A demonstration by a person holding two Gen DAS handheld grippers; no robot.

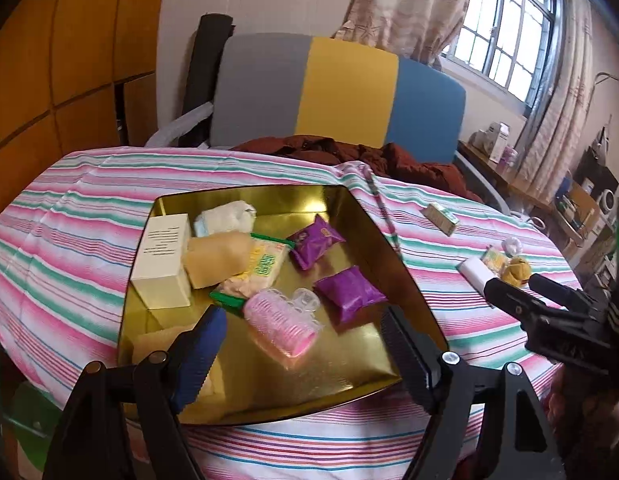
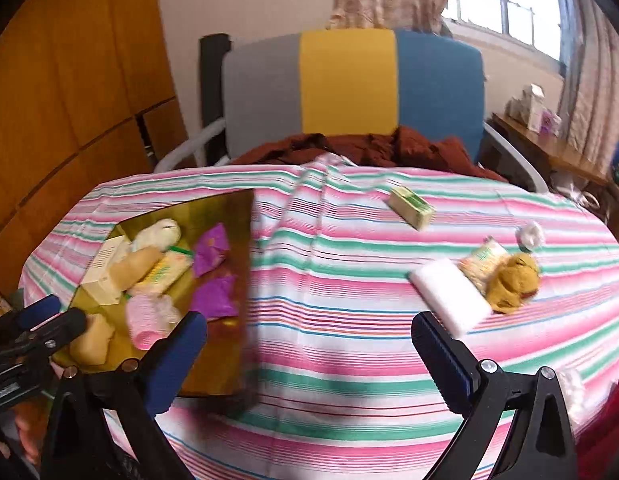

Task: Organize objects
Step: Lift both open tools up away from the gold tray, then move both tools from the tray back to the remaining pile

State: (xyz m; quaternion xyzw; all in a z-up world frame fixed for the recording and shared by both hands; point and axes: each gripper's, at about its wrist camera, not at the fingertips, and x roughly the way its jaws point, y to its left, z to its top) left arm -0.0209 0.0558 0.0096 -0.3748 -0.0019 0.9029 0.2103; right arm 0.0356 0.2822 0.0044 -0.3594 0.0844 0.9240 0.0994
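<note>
The gold tray (image 1: 373,216) is lying on the striped bench (image 1: 77,216), and we are seeing it best from the left wrist view, where it is holding a cream box (image 1: 161,260), a white wad (image 1: 225,218), a tan sponge (image 1: 217,258), a green-edged snack packet (image 1: 257,272), two purple packets (image 1: 315,242) and a pink hair roller (image 1: 279,326). The right wrist view is showing what the left only catches at its edge: a white block (image 2: 449,296), a mustard-coloured soft lump (image 2: 511,284) touching a small yellow packet (image 2: 481,260), a white cap (image 2: 529,236) and a green-and-cream carton (image 2: 413,202), all lying loose on the cloth, well apart from the tray. We are holding the left claw (image 1: 305,332) spread wide over the tray's near end, the roller lying between its fingers but untouched. The right claw (image 2: 309,332) is also gaping, empty, with the white block just beside its right finger.
</note>
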